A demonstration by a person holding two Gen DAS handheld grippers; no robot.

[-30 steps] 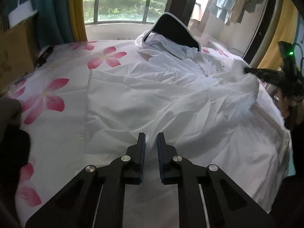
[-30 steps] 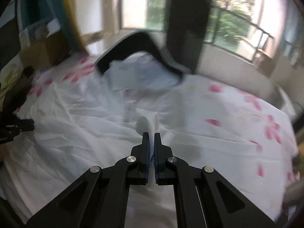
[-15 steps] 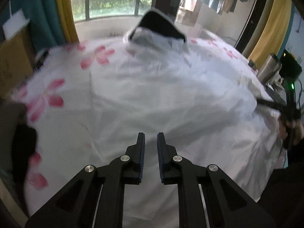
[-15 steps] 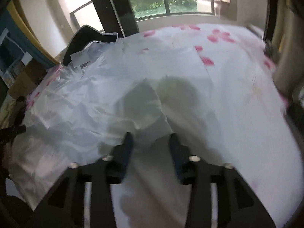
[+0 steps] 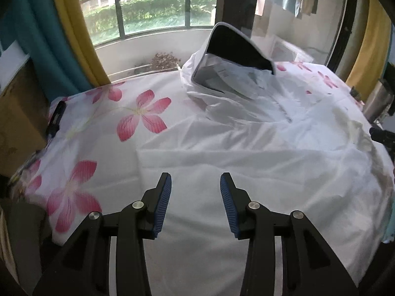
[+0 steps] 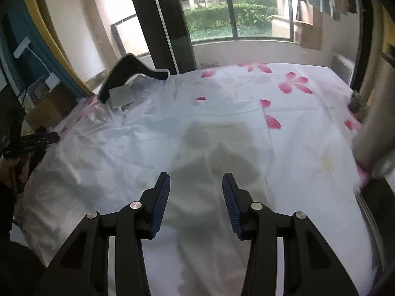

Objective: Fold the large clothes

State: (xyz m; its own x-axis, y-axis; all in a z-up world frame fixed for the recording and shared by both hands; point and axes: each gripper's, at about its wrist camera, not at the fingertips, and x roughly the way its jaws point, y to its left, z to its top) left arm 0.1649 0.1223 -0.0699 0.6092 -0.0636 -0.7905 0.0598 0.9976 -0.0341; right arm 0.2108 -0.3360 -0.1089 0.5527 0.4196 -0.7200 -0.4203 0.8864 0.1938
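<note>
A large white hooded jacket (image 5: pixel 259 153) lies spread on a bed, its black-brimmed hood (image 5: pixel 237 49) at the far end. The near side is folded over with a straight edge on the left. My left gripper (image 5: pixel 195 183) is open and empty above the jacket's lower left part. In the right wrist view the same jacket (image 6: pixel 138 143) fills the left and middle, hood (image 6: pixel 128 71) at the far left. My right gripper (image 6: pixel 196 185) is open and empty above the jacket's right side. The left gripper (image 6: pixel 37 138) shows at that view's left edge.
The bed has a white sheet with pink flowers (image 5: pixel 140 118). A black device (image 5: pixel 55 118) lies at the bed's left edge beside a cardboard box (image 5: pixel 17 123). A metal flask (image 5: pixel 377 98) stands at the right. Windows and a balcony rail lie beyond the bed.
My right gripper has let go of the white sleeve cuff it pinched and has opened. My left gripper has opened wide. Both have pulled back over the jacket.
</note>
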